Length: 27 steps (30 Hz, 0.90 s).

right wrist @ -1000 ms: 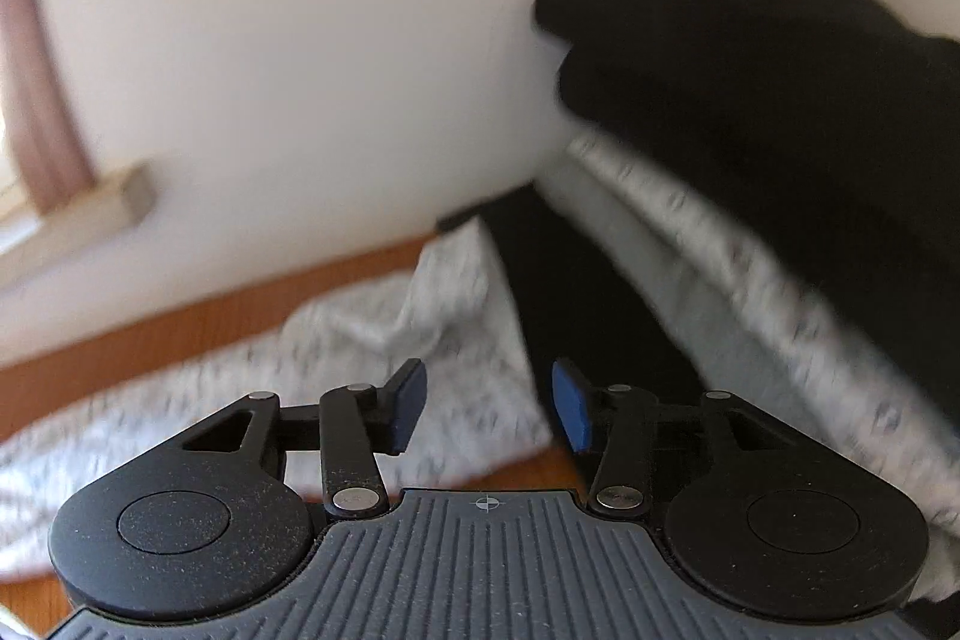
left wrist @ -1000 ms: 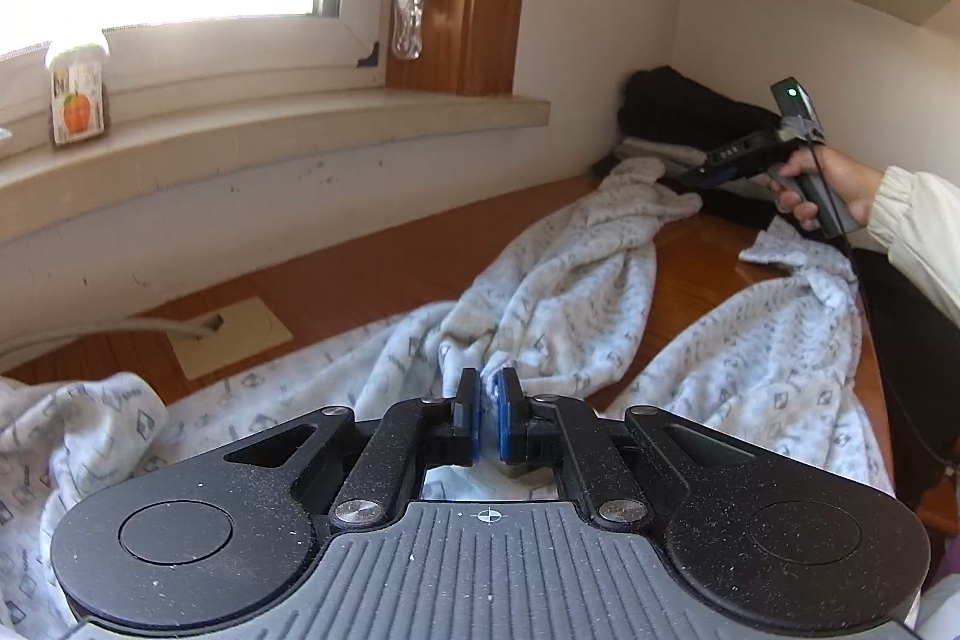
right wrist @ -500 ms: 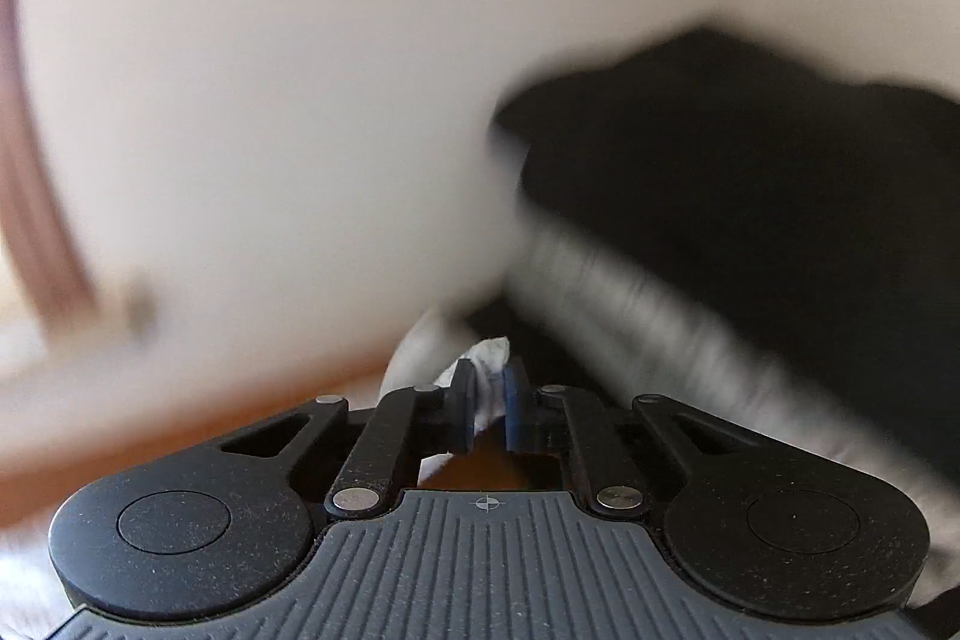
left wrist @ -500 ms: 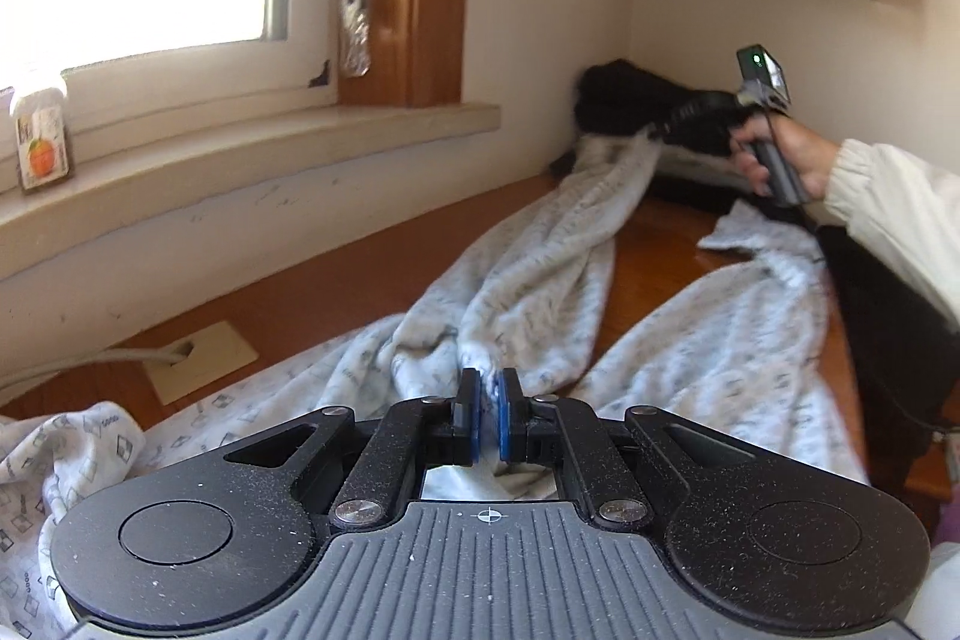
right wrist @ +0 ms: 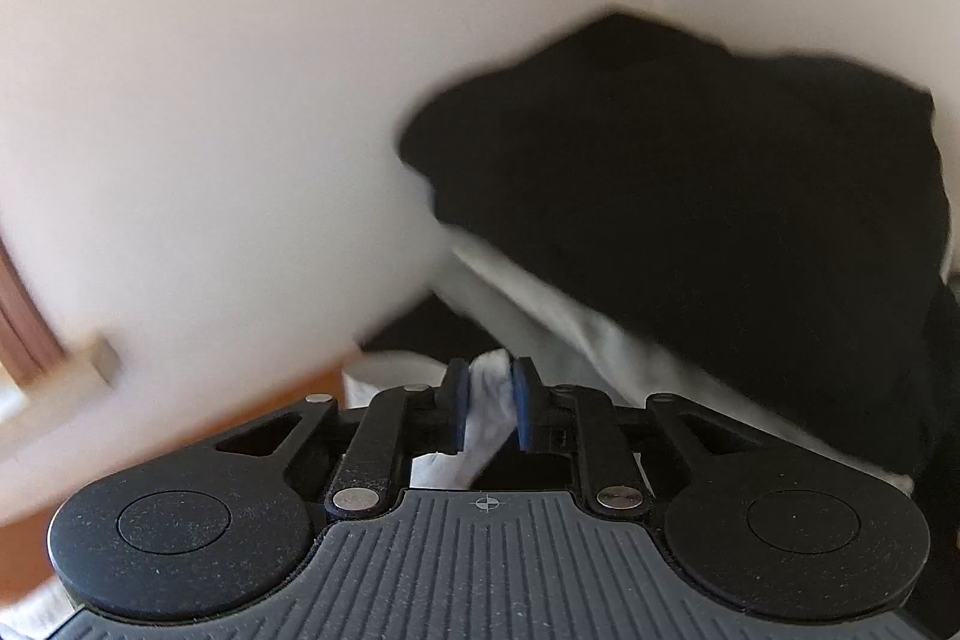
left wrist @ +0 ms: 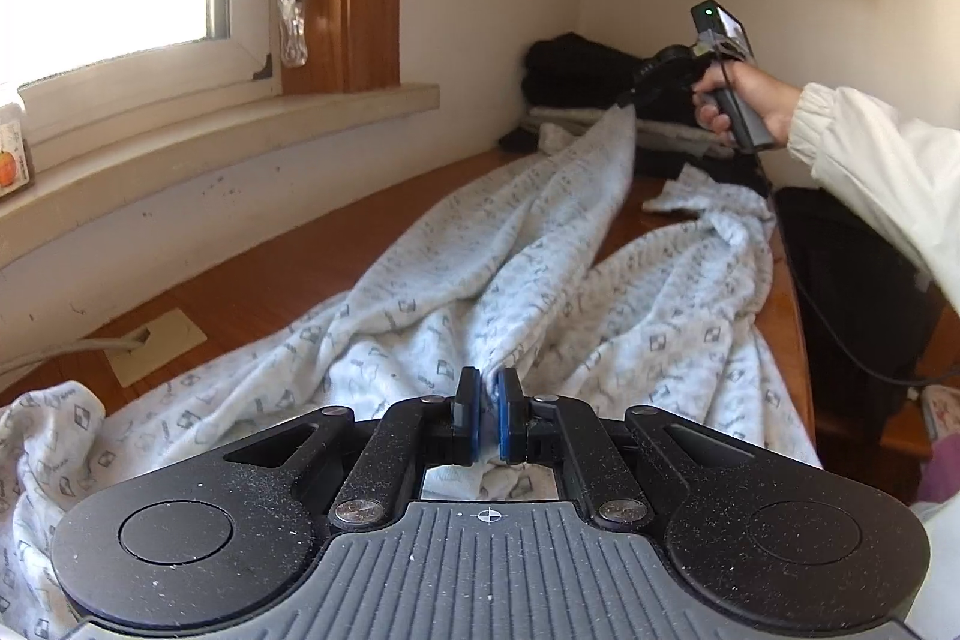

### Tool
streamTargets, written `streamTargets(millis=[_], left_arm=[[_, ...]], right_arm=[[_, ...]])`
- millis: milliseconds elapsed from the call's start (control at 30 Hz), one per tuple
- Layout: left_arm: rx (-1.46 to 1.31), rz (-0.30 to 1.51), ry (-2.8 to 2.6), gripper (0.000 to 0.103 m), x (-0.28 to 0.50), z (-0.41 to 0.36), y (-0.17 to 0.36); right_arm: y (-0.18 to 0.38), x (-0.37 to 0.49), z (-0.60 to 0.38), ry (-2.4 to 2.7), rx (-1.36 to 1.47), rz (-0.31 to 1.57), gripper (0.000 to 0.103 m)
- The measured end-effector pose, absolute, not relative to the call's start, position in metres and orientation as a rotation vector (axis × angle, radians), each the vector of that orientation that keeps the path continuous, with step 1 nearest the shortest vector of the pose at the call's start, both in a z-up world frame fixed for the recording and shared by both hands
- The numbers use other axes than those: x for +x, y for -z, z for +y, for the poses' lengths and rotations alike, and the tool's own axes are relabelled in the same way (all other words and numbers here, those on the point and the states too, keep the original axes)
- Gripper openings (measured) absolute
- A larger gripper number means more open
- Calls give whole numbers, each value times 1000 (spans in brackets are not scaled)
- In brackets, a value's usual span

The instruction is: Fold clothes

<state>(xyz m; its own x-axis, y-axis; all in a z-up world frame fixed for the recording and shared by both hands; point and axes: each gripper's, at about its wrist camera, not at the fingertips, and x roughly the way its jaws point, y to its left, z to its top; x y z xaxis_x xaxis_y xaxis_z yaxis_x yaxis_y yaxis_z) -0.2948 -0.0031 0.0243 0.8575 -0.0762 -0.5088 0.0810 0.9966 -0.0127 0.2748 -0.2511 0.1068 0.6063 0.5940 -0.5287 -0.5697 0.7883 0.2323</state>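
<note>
While the pale patterned garment (left wrist: 480,280) lies spread along the wooden table (left wrist: 288,274), the left tool (left wrist: 488,421) is clamped on a fold at its near end. Right tool (right wrist: 487,403), held in a hand (left wrist: 741,100) near the corner, grips the raised far end, its jaws opening slightly with cloth between them. Folded dark clothes (right wrist: 690,196) are stacked behind.
</note>
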Motion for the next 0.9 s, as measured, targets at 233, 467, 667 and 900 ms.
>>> streamTargets(millis=[233,467,667,900], left_arm=[[-9,542,66,7,-292,1,-18],[-37,563,32,7,-289,7,-17],[-54,562,19,7,-289,10,-16],[-157,532,-29,7,-295,32,-28]], right_arm=[[-77,275,-286,-706,67,719,26],[-61,263,-286,-736,54,767,35],[-50,266,-264,-737,14,780,33],[-70,274,-247,-759,102,707,4]])
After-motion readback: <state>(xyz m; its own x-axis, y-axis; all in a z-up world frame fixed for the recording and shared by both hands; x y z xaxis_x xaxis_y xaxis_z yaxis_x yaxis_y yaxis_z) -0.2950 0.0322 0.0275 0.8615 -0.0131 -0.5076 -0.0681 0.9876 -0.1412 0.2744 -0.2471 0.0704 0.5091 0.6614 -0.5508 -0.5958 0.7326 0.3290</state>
